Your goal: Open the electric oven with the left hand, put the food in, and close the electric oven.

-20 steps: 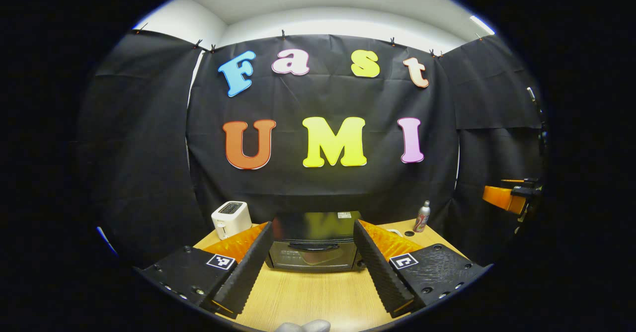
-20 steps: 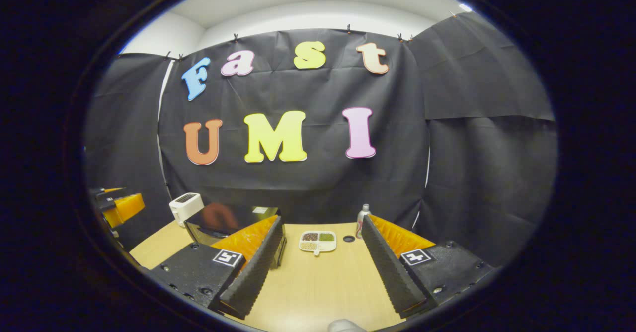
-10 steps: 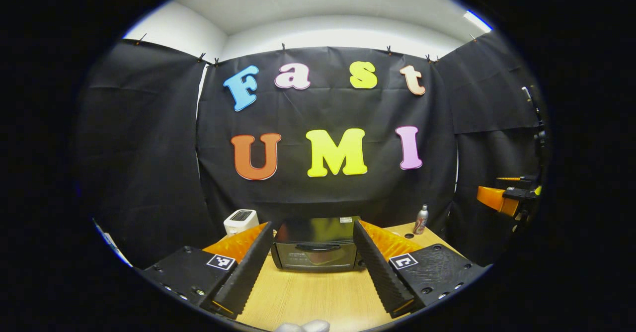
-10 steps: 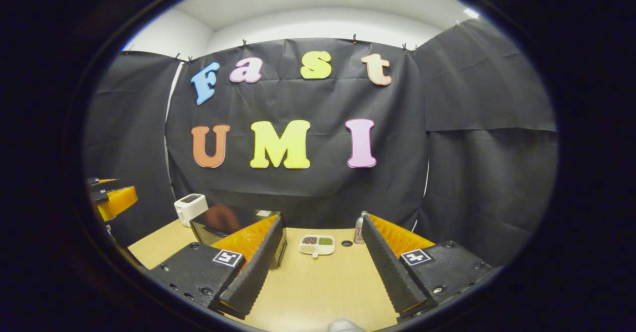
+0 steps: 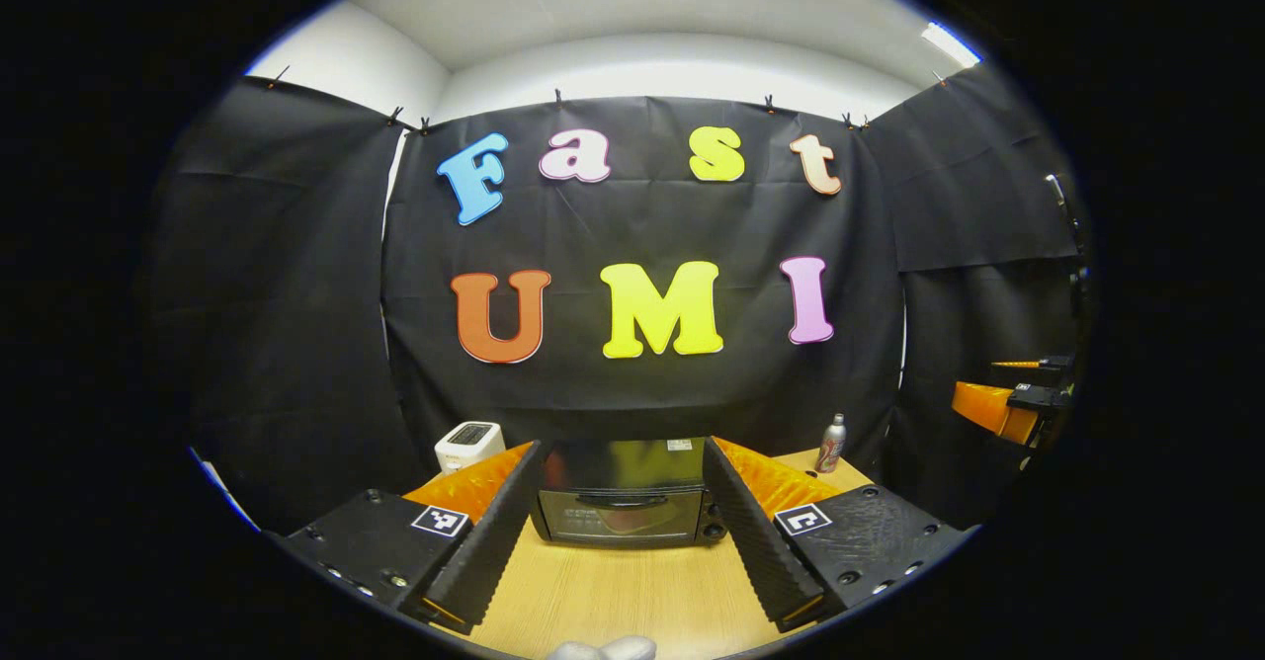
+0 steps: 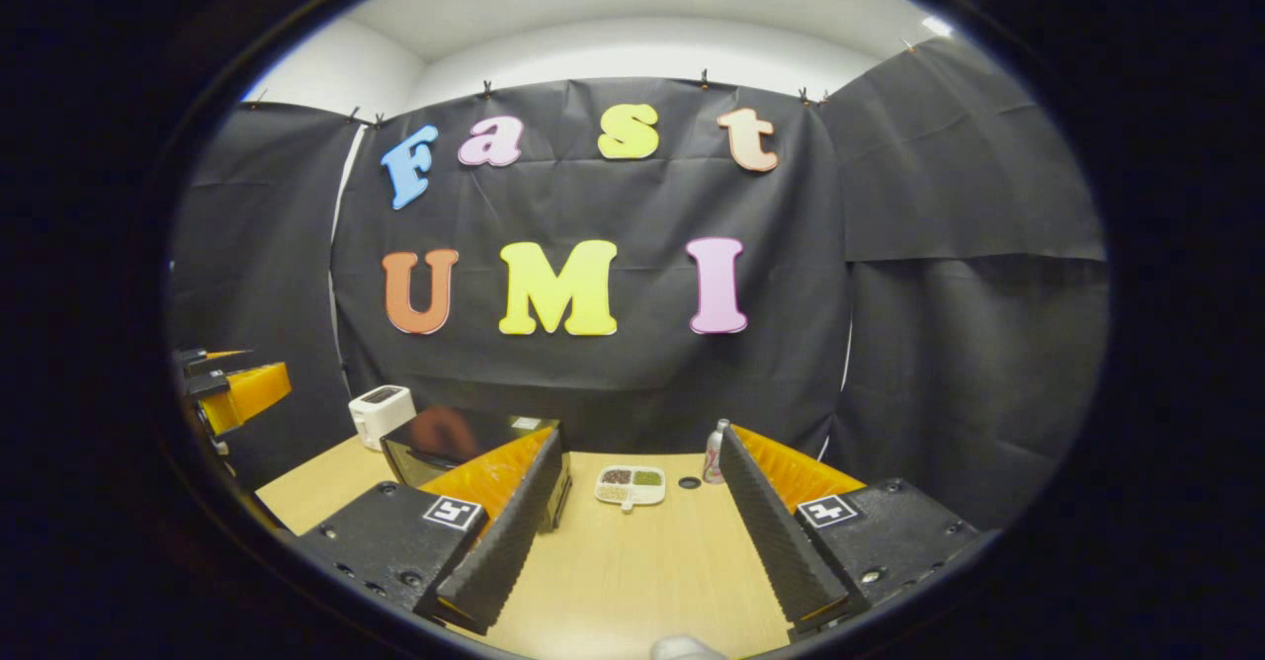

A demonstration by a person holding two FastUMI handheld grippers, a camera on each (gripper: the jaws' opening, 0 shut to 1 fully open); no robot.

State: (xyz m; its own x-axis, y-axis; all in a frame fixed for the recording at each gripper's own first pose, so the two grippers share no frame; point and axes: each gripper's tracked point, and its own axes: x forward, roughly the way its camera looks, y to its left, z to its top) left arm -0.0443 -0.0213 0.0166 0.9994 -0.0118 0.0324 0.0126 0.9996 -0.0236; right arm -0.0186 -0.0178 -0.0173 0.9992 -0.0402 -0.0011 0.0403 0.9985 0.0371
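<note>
A small black electric oven (image 5: 625,502) with its glass door closed and a handle across the top stands at the back of the wooden table (image 5: 623,596). My left gripper (image 5: 621,541) is open and faces it from a distance, the oven framed between its fingers. In the right gripper view the oven (image 6: 450,443) sits left, partly hidden by a finger. A white divided plate of food (image 6: 632,483) lies ahead between the fingers of my open right gripper (image 6: 637,532). The right gripper (image 5: 1003,405) also appears far right in the left gripper view, the left gripper (image 6: 232,388) far left in the right gripper view.
A white toaster (image 5: 467,444) stands left of the oven near the back wall. A small metal bottle (image 5: 832,443) stands right of it, next to a dark round hole (image 6: 689,482) in the tabletop. Bare wood lies in front of the oven and plate.
The left gripper view has tilted upward a little and drifted, so the oven looks slightly smaller and farther. The right gripper view shifted up early, then held nearly still. Both grippers stayed open.
</note>
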